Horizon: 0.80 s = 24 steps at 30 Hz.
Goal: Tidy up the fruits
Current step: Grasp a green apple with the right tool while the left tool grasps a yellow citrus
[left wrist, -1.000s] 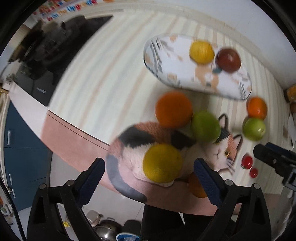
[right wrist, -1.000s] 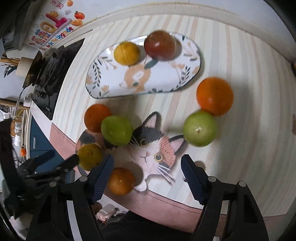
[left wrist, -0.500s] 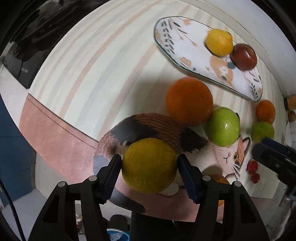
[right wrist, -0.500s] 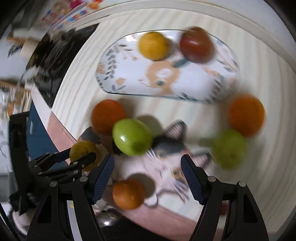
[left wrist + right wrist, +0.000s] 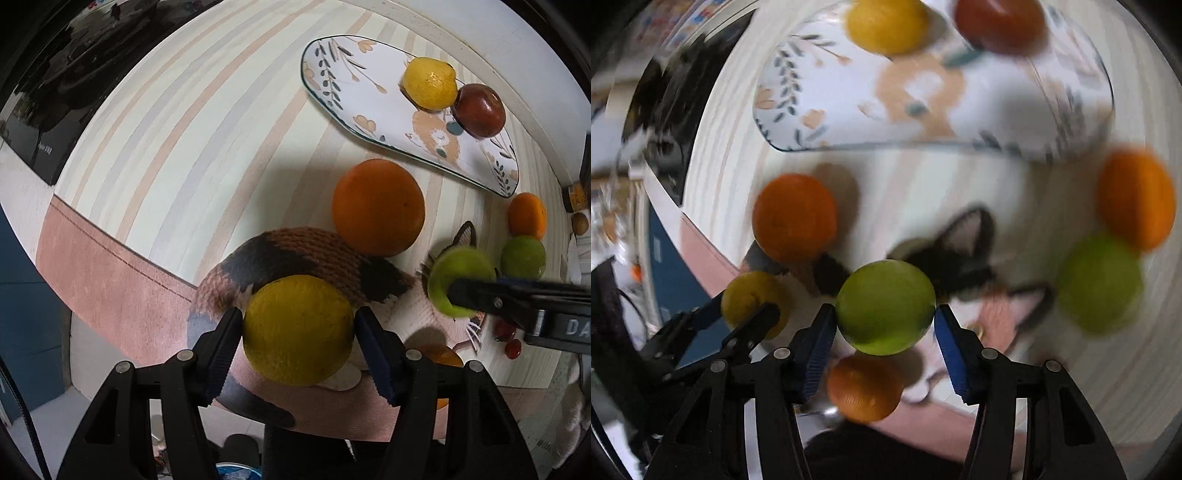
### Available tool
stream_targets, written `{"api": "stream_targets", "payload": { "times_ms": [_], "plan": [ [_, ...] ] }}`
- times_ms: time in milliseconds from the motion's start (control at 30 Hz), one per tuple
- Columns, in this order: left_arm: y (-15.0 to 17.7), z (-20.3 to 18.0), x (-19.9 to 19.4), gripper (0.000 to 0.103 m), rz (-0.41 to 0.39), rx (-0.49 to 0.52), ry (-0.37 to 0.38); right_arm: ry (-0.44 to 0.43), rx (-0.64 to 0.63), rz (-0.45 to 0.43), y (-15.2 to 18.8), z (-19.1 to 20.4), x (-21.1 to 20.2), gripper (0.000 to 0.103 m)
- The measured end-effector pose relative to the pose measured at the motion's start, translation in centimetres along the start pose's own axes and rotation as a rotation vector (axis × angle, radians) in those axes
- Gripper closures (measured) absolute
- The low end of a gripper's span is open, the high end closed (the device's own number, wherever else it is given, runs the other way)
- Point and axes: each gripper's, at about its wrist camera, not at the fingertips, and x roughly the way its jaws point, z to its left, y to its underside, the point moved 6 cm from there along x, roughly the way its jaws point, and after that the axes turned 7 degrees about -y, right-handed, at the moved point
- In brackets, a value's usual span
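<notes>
L gripper [image 5: 299, 332] points down, fingers [image 5: 223, 350] pinching the yellow-green citrus [image 5: 297, 330] on both sides, pads flush on it. Fruit sits over the cat mat [image 5: 295, 254] near the front edge of the worktop [image 5: 166, 129]; can't tell if it's off the mat yet.

R gripper [image 5: 884, 334] is closing on the green lime [image 5: 884, 312]. Lime sits dead centre between the fingers [image 5: 818, 339], pads at or just touching its sides; frame is blurred, so contact looks likely but isn't confirmed.

Key relation: plate [image 5: 369, 107] lies far side of both grippers, up and to the right in the L view, straight ahead in the R view. Lemon [image 5: 428, 83] and red apple [image 5: 478, 110] are touching on its right half; left half is bare. Big orange [image 5: 376, 206] sits directly between L's fruit and the plate, so L needs lift before travel, imo. R looks nearer the plate w/ a clearer path.

Both fruits are round, no long axis to align.

Loose: small orange [image 5: 864, 387] near the front edge, green fruit [image 5: 522, 256] touching another orange [image 5: 526, 216] at right.
</notes>
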Motion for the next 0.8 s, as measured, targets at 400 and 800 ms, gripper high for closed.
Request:
{"api": "stream_targets", "payload": {
  "times_ms": [400, 800],
  "plan": [
    [-0.4, -1.3, -0.3, 0.042, -0.013, 0.056, -0.032, 0.060, 0.000, -0.078, -2.2, -1.3, 1.1, 0.058],
    [-0.4, -1.6, -0.4, 0.043, -0.006, 0.003, -0.019, -0.007, 0.117, -0.197, -1.8, -3.9, -3.2, 0.033]
  ]
}}
